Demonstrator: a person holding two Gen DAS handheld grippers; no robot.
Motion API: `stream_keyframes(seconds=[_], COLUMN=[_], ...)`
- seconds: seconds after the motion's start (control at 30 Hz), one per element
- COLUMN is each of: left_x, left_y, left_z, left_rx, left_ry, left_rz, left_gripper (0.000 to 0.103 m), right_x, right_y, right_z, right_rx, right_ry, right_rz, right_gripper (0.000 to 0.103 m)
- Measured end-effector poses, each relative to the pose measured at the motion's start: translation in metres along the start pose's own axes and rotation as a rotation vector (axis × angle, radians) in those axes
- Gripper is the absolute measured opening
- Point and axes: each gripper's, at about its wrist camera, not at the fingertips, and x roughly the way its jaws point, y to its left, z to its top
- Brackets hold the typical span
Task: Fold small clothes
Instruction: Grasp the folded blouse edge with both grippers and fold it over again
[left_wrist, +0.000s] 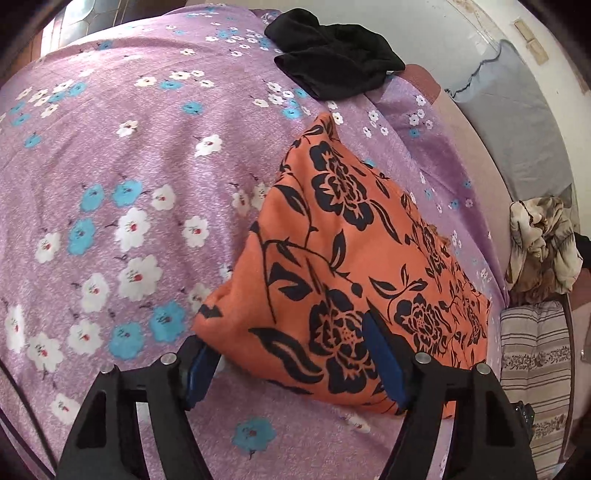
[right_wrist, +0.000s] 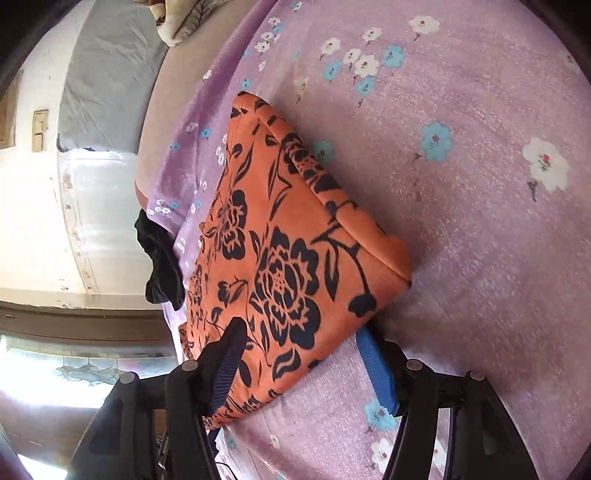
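An orange garment with a black flower print (left_wrist: 343, 258) lies folded on the purple flowered bedsheet (left_wrist: 129, 166). It also shows in the right wrist view (right_wrist: 288, 251). My left gripper (left_wrist: 291, 363) is open, its blue pads on either side of the garment's near edge, one finger (left_wrist: 384, 358) resting on the cloth. My right gripper (right_wrist: 306, 365) is open too, straddling the garment's near edge from the other side, its left finger (right_wrist: 229, 365) over the cloth.
A black garment (left_wrist: 332, 62) lies crumpled at the far edge of the bed, also seen in the right wrist view (right_wrist: 162, 266). A grey pillow (left_wrist: 517, 129), a beige crumpled cloth (left_wrist: 543, 243) and a striped cushion (left_wrist: 535, 362) lie beside the bed.
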Motion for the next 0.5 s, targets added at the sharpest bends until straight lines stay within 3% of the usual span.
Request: stream_keyframes(seconds=[0.1, 0.23, 0.37, 0.4, 0.43, 0.47, 0.5], left_x=[-0.007, -0.016, 0.003, 0.008, 0.013, 0.017, 0.02], left_y=[-0.016, -0.039, -0.032, -0.028, -0.025, -0.022, -0.019], left_z=[0.002, 0.004, 0.011, 0.013, 0.014, 0.016, 0.016], left_rx=[0.063, 0.198, 0.162, 0.143, 0.13, 0.117, 0.098], left_ry=[-0.082, -0.151, -0.107, -0.091, -0.079, -0.07, -0.067], left_rz=[0.029, 0.021, 0.061, 0.065, 0.071, 0.077, 0.08], left_gripper=[0.051, 0.051, 0.063, 0.062, 0.062, 0.062, 0.053], right_x=[0.009, 0.02, 0.037, 0.039, 0.04, 0.044, 0.046], right_y=[0.003, 0.024, 0.034, 0.037, 0.038, 0.038, 0.036], right_z=[0.011, 0.013, 0.017, 0.017, 0.018, 0.019, 0.019], right_rx=[-0.015, -0.119, -0.179, -0.191, -0.203, -0.217, -0.22], right_ry=[-0.039, -0.092, -0.089, -0.093, -0.093, -0.087, -0.082], right_rz=[0.05, 0.035, -0.022, -0.029, -0.047, -0.075, -0.092], right_gripper=[0.066, 0.066, 0.064, 0.055, 0.034, 0.028, 0.024])
